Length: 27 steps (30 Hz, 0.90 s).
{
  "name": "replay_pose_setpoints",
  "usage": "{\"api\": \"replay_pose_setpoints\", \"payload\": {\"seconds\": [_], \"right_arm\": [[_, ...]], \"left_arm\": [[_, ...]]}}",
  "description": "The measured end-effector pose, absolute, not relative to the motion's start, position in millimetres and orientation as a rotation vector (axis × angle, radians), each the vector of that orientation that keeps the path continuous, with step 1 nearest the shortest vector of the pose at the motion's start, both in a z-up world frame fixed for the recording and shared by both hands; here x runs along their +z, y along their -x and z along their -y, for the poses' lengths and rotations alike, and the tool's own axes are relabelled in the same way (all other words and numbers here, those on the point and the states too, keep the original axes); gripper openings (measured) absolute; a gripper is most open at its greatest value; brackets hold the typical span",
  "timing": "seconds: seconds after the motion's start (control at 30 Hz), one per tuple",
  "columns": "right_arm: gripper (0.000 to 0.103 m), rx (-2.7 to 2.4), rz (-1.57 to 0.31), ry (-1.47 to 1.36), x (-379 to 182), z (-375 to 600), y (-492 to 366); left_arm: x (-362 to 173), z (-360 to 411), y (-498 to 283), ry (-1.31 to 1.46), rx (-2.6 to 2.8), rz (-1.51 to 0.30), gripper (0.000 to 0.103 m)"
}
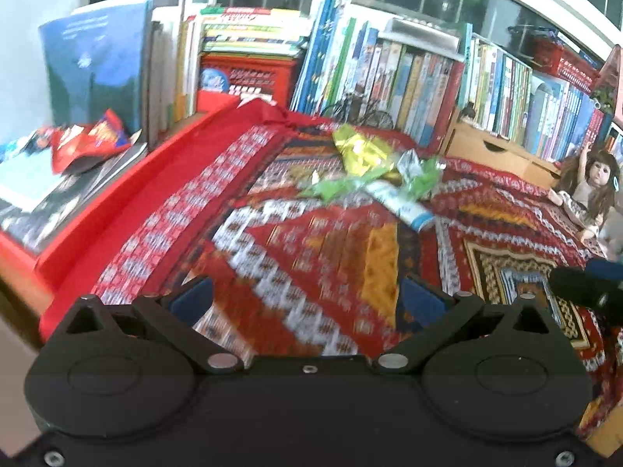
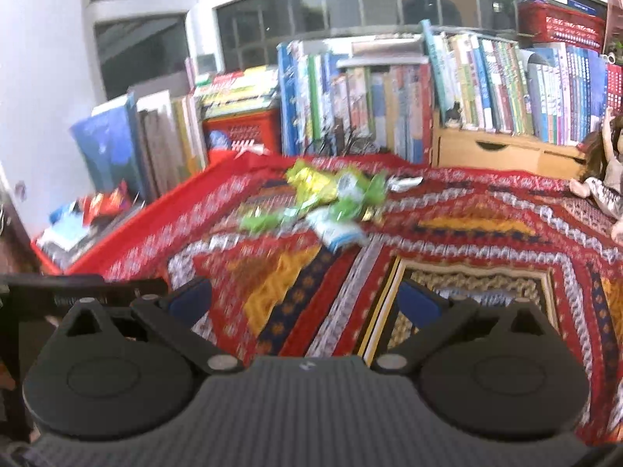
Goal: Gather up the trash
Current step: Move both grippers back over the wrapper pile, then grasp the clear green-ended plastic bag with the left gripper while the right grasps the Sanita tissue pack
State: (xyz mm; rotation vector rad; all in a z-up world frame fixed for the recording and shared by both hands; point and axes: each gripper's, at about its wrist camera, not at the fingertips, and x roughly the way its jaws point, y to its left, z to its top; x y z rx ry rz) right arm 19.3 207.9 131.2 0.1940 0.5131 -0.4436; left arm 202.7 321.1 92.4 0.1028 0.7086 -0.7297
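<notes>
A heap of crumpled green and yellow wrappers lies on the patterned red cloth, with a white and blue tube-like packet at its near edge. The same wrappers and the white and blue packet show in the right wrist view. A red snack wrapper rests on magazines at the far left, and again as the red wrapper. My left gripper is open with nothing between its blue pads, well short of the heap. My right gripper is open and holds nothing.
A row of upright books and a red crate line the back. A wooden drawer box stands at back right, with a doll beside it. A red box edge borders the cloth on the left.
</notes>
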Motion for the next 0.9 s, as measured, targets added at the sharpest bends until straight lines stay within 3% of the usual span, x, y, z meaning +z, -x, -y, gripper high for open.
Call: {"api": "replay_pose_setpoints", "payload": {"seconds": [0.33,0.67,0.8,0.9], "right_arm": [[0.103,-0.460,-0.544,-0.137,140.6,-136.9,-57.1],[0.103,-0.365,-0.664,-0.118,112.6,-87.3,-107.0],[0.103,-0.357,-0.714,-0.116,97.5,-76.5,-123.7],[0.103,-0.336,-0.741,-0.114,85.2,-70.3,-132.8]], "left_arm": [[87.5,-251.7,-237.1,-0.133,-0.715,-0.713,0.103],[67.1,-192.4,-281.9,-0.181,-0.670,-0.736,0.102],[61.1,-168.5,-293.9,-0.237,-0.692,-0.669,0.083],[52.7,-147.6,-303.9,-0.307,-0.736,-0.632,0.076]]}}
